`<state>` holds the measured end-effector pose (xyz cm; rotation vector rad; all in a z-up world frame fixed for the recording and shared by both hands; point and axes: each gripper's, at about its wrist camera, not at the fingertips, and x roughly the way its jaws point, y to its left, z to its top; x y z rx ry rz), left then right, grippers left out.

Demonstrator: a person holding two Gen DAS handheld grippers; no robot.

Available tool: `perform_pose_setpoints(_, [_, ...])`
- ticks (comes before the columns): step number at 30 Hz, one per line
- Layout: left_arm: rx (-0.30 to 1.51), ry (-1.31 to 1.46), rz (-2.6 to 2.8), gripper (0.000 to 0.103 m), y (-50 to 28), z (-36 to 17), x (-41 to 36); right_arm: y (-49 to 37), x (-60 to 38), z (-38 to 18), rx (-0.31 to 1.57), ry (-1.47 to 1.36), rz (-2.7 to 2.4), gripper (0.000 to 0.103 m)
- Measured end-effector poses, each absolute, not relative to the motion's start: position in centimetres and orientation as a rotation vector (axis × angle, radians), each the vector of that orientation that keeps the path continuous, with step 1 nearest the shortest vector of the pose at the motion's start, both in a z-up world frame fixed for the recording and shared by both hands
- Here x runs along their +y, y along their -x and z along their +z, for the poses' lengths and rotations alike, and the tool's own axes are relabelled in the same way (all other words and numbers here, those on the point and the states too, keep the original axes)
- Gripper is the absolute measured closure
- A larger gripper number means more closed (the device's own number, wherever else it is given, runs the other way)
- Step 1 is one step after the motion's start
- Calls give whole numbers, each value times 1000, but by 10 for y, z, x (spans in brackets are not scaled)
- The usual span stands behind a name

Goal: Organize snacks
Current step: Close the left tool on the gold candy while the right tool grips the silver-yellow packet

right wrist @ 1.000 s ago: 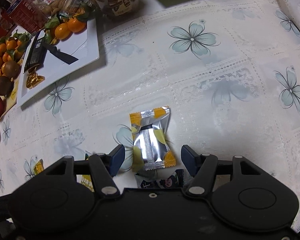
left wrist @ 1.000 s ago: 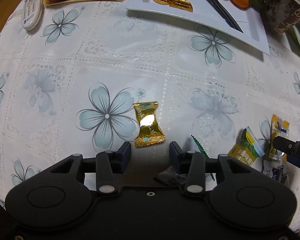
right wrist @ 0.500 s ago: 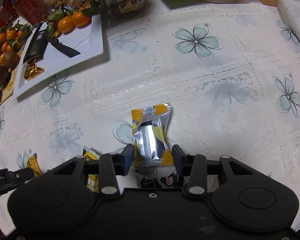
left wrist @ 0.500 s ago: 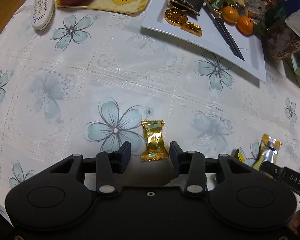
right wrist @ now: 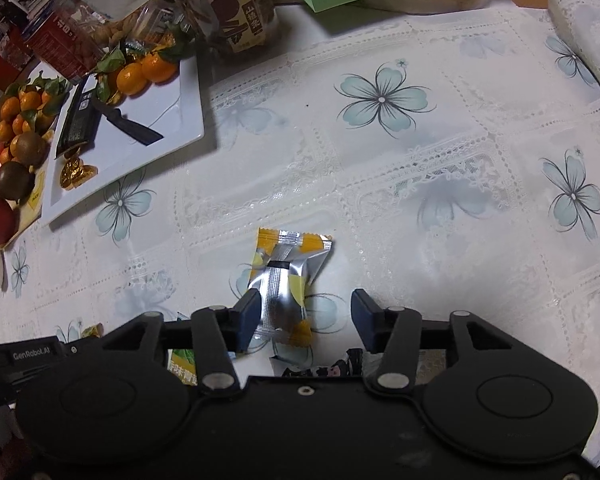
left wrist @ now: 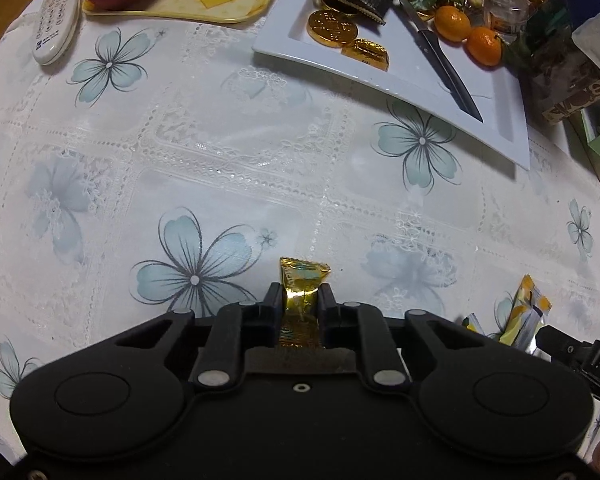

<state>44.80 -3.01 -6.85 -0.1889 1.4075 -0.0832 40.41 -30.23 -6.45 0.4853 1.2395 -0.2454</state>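
In the left wrist view my left gripper [left wrist: 300,296] is shut on a gold-wrapped candy [left wrist: 302,276], whose top end sticks out above the pads, just over the flowered tablecloth [left wrist: 236,152]. In the right wrist view a silver and yellow snack packet [right wrist: 284,276] lies tilted between the fingers of my right gripper [right wrist: 305,308]. Its jaws are opening. The packet leans against the left finger [right wrist: 249,312], and the right finger stands apart from it.
A white plate [left wrist: 384,80] at the back holds gold coins [left wrist: 332,26], a black wrapper, a knife [left wrist: 440,56] and oranges [left wrist: 452,22]. A remote [left wrist: 56,28] and a yellow tray [left wrist: 220,4] with a red apple lie far left. More packets [right wrist: 182,364] lie under my right gripper.
My left jaws have closed onto the gold candy. The right jaws narrowed around the silver and yellow packet, then widened again, and the packet now sits more tilted.
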Motion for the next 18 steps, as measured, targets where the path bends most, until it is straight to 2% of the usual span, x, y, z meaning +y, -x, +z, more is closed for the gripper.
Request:
perform_pose_setpoints(4, [1417,192,-62,80,-447,-68,-27,-407,-300,-71,1227,-516,-261,40])
perform_pose_setpoints(13, [1429,131,-52,80,-442,-67,-32,-423,-283,-86,1202,-472,-332,35])
perform_pose_setpoints(16, [1426,90,-45,80,-441,-66,-36,-426,-275,-87,1200,-410,-331,37])
perform_pose_setpoints(18, [1421,61,-32,80,-440,-66,-39,-426,-269,-86,1207,-340,-341,55])
